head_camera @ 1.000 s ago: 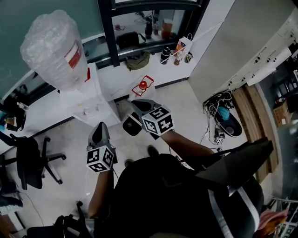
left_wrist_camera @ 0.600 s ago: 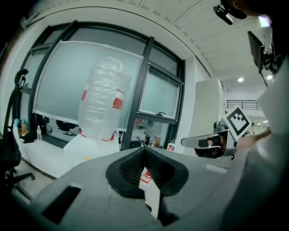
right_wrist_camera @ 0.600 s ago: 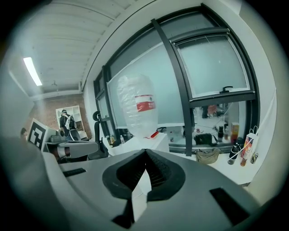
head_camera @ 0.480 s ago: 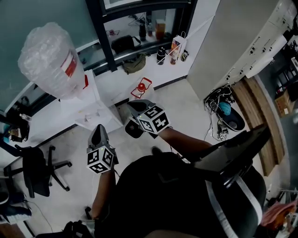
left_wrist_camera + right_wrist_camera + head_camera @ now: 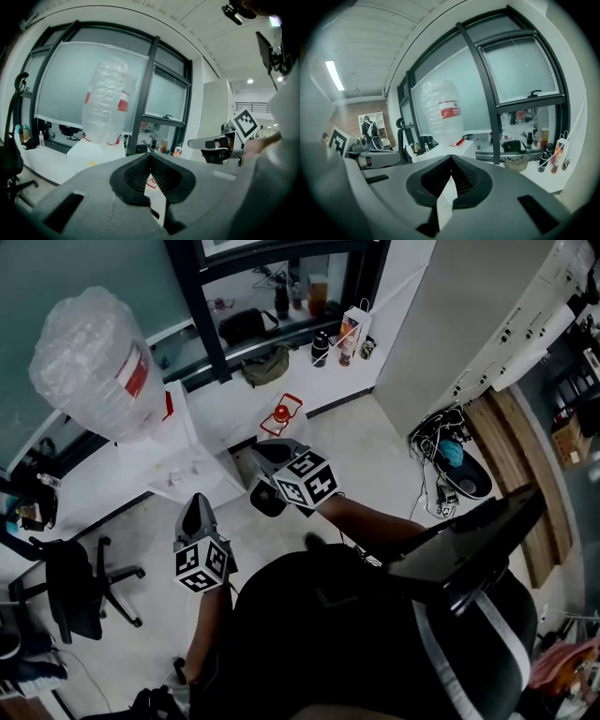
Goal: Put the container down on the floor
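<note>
The container [image 5: 89, 362] is a big clear water bottle with a red label, standing neck-down on a white dispenser [image 5: 183, 460]. It also shows in the left gripper view as the bottle [image 5: 107, 105] and in the right gripper view as the bottle [image 5: 443, 112], ahead of both jaws and some way off. My left gripper [image 5: 197, 504] hangs just in front of the dispenser, shut and empty [image 5: 150, 155]. My right gripper [image 5: 261, 452] is to its right, a little further forward, also shut with nothing in it [image 5: 451, 157]. Neither gripper touches the bottle.
A black office chair [image 5: 70, 582] stands at the left. A red wire object [image 5: 281, 413] lies on the floor by the window, with bags and bottles [image 5: 328, 343] along the ledge. Cables [image 5: 445, 460] lie at the right beside a white cabinet [image 5: 459, 324]. A person [image 5: 369, 129] stands far off.
Both grippers have stayed where they were, still shut. Only the head view has drifted slightly, so the room sits a little differently in the picture.
</note>
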A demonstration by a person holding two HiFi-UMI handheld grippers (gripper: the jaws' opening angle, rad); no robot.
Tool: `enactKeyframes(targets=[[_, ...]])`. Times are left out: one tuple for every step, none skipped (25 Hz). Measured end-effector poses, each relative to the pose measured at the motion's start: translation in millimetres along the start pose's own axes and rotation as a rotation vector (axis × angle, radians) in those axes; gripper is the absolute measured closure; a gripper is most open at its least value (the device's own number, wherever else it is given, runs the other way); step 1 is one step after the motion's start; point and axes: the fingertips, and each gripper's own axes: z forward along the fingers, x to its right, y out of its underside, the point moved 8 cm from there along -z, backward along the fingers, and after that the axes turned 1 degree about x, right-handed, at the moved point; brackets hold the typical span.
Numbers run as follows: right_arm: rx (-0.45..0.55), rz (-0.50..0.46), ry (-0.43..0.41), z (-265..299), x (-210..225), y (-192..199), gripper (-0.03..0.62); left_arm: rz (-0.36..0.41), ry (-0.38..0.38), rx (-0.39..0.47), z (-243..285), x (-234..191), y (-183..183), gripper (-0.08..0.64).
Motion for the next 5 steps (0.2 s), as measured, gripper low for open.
enactKeyframes(targets=[[0.002,-0.001,0.001,0.1,0.8,-0.3,0.584,0.003,-0.004,0.000,-0.5,0.1,0.7,0.552],[0.001,-0.003,0.003,0.5,1.7,-0.7,0.584,0.003,-0.005,-0.001,-0.5,0.2,1.4,0.552],[0.000,-0.006,0.004,1.2,2.5,-1.1,0.584,0.001,-0.005,-0.003,-0.5,-0.1,2.2,0.552],[-0.002,-0.009,0.005,2.2,3.1,-1.6,0.584,-0.002,-0.006,-0.005,-0.4,-0.7,2.8,0.552],[-0.003,-0.012,0.007,3.3,3.6,-2.1,0.584,-0.005,-0.006,-0.007,-0.3,-1.5,3.5,0.552]])
